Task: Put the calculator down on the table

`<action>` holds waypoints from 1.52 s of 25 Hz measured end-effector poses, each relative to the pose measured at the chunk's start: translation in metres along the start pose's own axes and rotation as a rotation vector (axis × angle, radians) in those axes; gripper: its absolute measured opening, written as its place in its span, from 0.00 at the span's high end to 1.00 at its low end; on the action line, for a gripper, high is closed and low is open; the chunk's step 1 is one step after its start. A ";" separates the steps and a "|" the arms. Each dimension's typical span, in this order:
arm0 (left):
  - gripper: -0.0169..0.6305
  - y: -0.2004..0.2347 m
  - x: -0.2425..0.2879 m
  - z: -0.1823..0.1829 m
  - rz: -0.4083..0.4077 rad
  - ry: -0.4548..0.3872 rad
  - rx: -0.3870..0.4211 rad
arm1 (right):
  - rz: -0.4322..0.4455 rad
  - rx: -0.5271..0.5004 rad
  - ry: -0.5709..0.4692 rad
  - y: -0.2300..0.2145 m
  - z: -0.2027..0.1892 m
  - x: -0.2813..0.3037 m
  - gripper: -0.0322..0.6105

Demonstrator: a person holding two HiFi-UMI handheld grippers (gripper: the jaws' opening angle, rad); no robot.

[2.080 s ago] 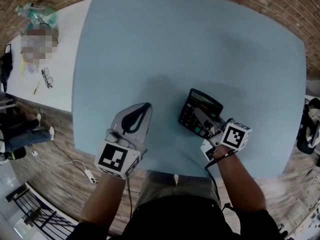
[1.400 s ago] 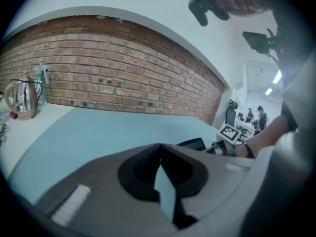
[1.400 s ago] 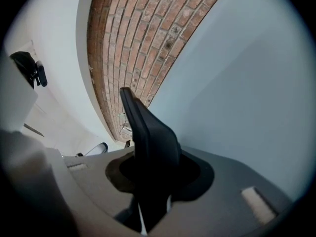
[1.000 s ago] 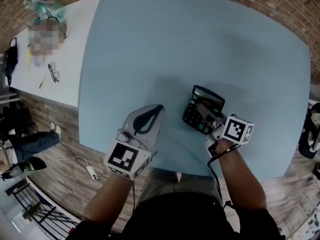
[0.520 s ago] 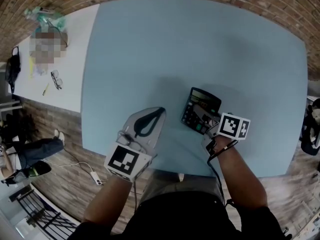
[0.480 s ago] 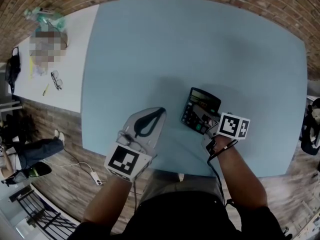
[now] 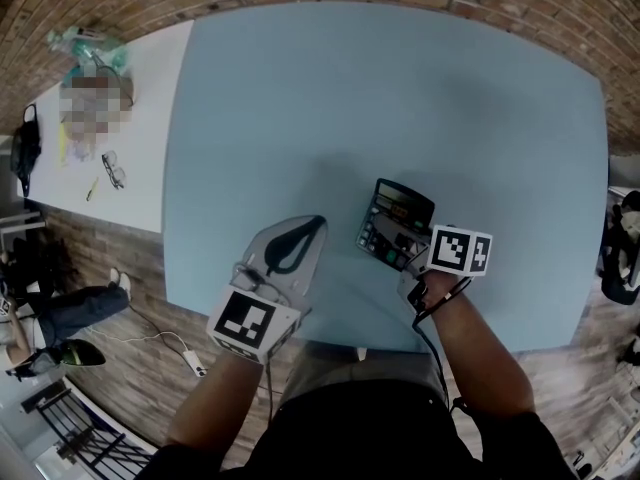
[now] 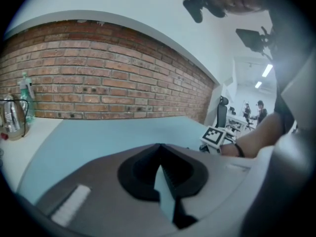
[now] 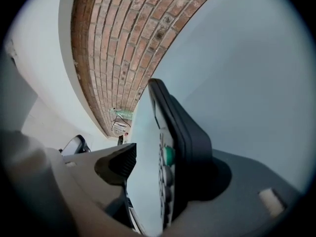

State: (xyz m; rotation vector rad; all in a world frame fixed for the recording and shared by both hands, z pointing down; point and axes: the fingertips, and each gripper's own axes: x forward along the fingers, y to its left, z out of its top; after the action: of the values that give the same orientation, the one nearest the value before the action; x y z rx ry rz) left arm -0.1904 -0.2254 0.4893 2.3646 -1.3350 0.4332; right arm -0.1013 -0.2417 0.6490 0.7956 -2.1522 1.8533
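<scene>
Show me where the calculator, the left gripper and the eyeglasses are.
calculator (image 7: 383,238): head view, on its keypad.
left gripper (image 7: 312,226): head view, at its closed jaw tips.
eyeglasses (image 7: 113,168): head view, on the frame.

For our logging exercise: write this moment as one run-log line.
right tongs: just opening, calculator between | left tongs: shut, empty

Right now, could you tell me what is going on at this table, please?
A person stands at the light blue table with a gripper in each hand. The right gripper has the black calculator between its jaws. They have just been opening, and a gap now shows between one pad and the keys, so the grip is released. The calculator appears to lie on the table near its front edge. The left gripper hovers beside it, jaws together and empty.
</scene>
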 end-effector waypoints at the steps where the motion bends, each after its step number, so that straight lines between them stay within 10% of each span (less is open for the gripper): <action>1: 0.97 0.002 -0.001 -0.002 0.003 0.004 0.008 | -0.001 0.001 -0.001 0.001 0.000 0.000 0.46; 38: 0.97 -0.018 0.002 0.002 -0.057 -0.029 0.052 | -0.118 -0.018 -0.011 -0.014 -0.011 -0.034 0.28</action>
State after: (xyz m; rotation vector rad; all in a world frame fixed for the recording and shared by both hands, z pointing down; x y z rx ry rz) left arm -0.1739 -0.2198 0.4856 2.4533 -1.2802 0.4232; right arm -0.0675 -0.2230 0.6468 0.9099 -2.0763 1.7736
